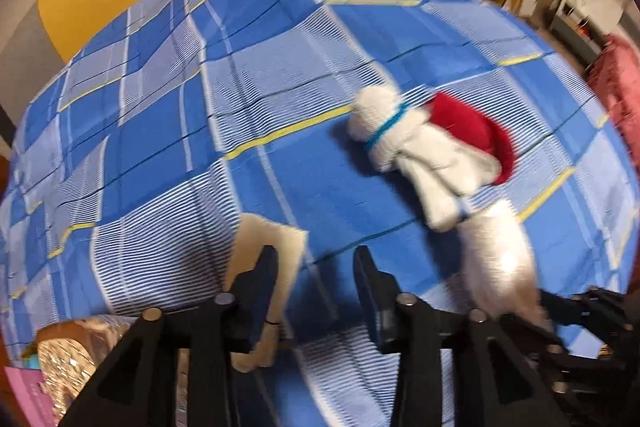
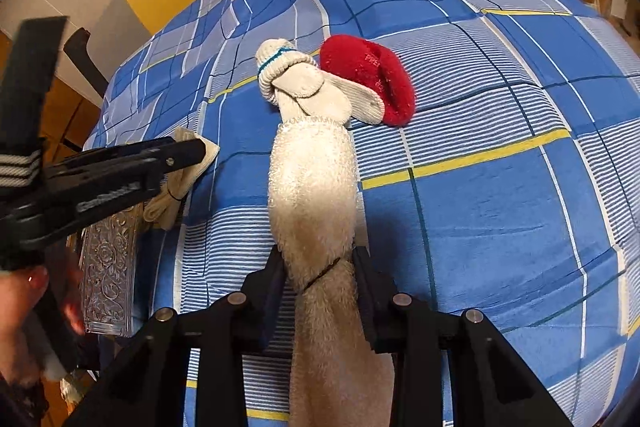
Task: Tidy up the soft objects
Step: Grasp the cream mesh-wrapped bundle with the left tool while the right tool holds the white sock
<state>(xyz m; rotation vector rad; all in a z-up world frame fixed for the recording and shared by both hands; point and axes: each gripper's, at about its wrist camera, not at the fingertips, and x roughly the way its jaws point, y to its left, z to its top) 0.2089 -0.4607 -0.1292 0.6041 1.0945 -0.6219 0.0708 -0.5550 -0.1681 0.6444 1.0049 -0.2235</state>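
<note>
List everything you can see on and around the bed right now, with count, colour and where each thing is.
Bedsheet: one, blue plaid with white and yellow lines, covering the bed.
Terry sock: one, cream, stretched from the right gripper toward the sock bundle.
Sock bundle: one, white ribbed with a teal stripe, mid-bed, at the terry sock's far end.
Red sock: one, red, balled, touching the bundle's right side.
Cream sock: one, pale cream, folded at the bed's near left edge, by the left gripper's fingers.
Embossed box: one, silver floral, beside the bed, lower left.
Left gripper: black, jaws apart, cream sock against one finger.
Right gripper: black, clamped on the terry sock.
Hand: one, lower left edge.
</note>
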